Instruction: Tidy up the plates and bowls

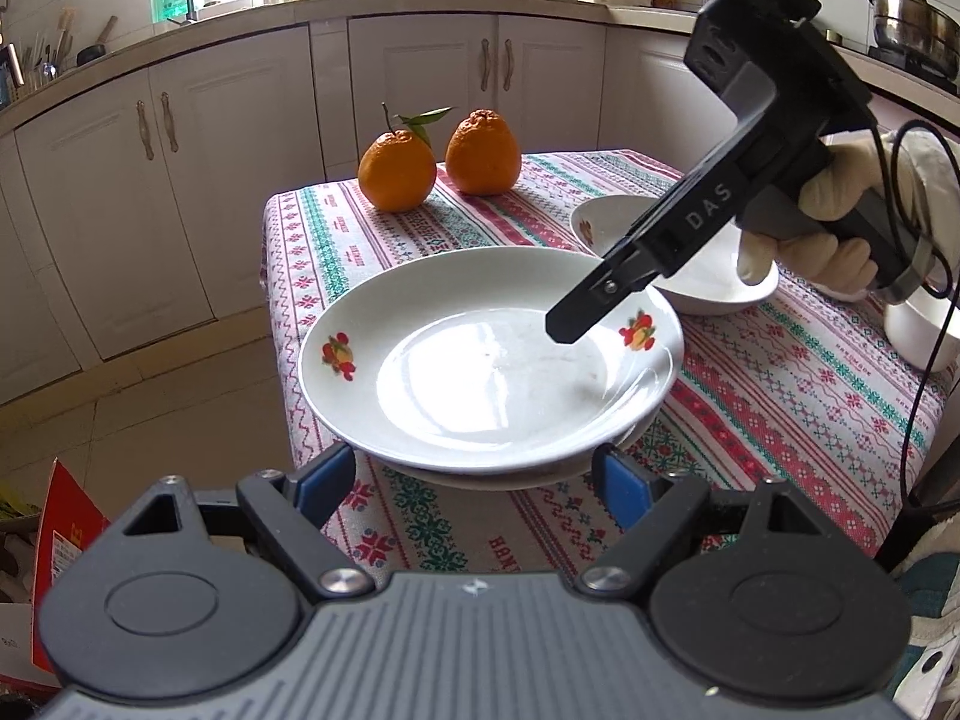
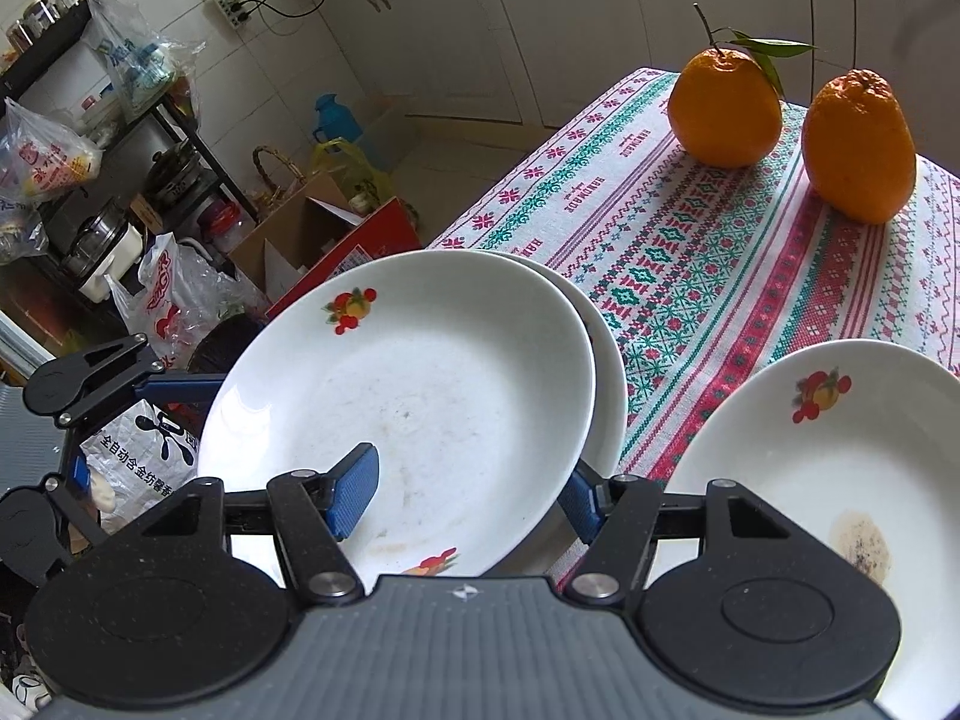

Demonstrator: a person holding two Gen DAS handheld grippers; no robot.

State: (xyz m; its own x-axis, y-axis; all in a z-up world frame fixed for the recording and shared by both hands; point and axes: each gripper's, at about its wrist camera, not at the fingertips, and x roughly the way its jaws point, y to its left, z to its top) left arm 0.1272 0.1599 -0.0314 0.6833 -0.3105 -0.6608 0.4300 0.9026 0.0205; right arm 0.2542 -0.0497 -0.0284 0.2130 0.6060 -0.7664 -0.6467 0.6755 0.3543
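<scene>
A white plate with fruit prints (image 1: 480, 372) lies on top of a second white plate (image 1: 516, 477) at the near left corner of the table; both show in the right wrist view, upper (image 2: 420, 396) and lower (image 2: 603, 396). My left gripper (image 1: 477, 480) is open just in front of the stack, fingers either side of its near rim. My right gripper (image 2: 474, 495) is open, one blue pad (image 2: 354, 489) over the upper plate, the other outside its rim. A white bowl (image 1: 714, 291) sits behind it, also in the right wrist view (image 2: 840, 468).
Two oranges (image 1: 441, 159) stand at the table's far side on the patterned cloth (image 1: 780, 396). Another white dish (image 1: 915, 336) sits at the right edge. Kitchen cabinets stand beyond; boxes and bags (image 2: 300, 234) crowd the floor to the left.
</scene>
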